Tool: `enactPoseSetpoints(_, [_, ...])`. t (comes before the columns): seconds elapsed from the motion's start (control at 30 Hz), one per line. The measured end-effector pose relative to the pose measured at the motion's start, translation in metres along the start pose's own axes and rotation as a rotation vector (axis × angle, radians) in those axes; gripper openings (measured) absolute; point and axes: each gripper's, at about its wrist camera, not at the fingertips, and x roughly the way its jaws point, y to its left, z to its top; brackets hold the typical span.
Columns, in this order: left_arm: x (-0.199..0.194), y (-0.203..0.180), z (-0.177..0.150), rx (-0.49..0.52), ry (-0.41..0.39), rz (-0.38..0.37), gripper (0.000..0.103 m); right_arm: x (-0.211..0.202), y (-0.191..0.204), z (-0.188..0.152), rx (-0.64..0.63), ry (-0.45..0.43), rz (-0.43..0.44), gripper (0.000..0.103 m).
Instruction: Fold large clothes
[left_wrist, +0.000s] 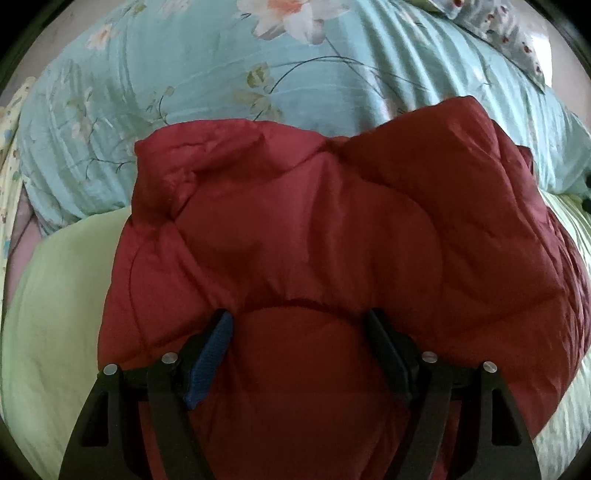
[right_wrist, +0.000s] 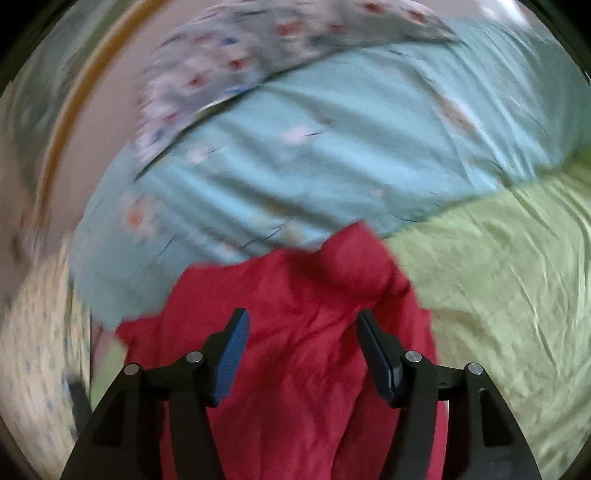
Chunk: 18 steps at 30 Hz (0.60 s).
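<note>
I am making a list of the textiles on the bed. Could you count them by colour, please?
Red: 1, puffy jacket
Turquoise floral: 1, duvet
Light green: 1, sheet
Pale with red and blue print: 1, cloth
Cream with small print: 1, cloth
Total: 5

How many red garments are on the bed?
1. The red padded jacket lies on the light green sheet, its far edge against the turquoise floral quilt. Others may be hidden outside the views.
</note>
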Motion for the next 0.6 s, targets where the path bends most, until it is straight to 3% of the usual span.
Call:
enactPoseSetpoints(0.17, [0.0, -0.003, 0.007, 0.01, 0.0, 0.052, 0.075, 0.037, 0.055, -0.034, -0.293, 0.191, -0.001, 0.062])
enactPoseSetpoints(0.27, [0.0, 0.007, 0.015, -0.007, -0.011, 0.109, 0.075, 0.071, 0.072, -0.044, -0.379, 0.289, -0.036, 0.06])
enactPoseSetpoints(0.3, [0.005, 0.015, 0.019, -0.029, 0.001, 0.117, 0.075, 0.08, 0.072, -0.043, -0.388, 0.282, -0.067, 0.06])
enactPoseSetpoints(0.4, [0.021, 0.035, 0.031, -0.077, 0.028, 0.125, 0.076, 0.097, 0.062, -0.032, -0.337, 0.259, -0.107, 0.06])
enactPoseSetpoints(0.5, [0.047, 0.054, 0.041, -0.141, 0.069, 0.094, 0.079, 0.118, 0.033, -0.014, -0.204, 0.254, -0.139, 0.06])
enactPoseSetpoints(0.6, [0.067, 0.065, 0.047, -0.184, 0.079, 0.065, 0.084, 0.136, 0.01, -0.011, -0.094, 0.257, -0.096, 0.061])
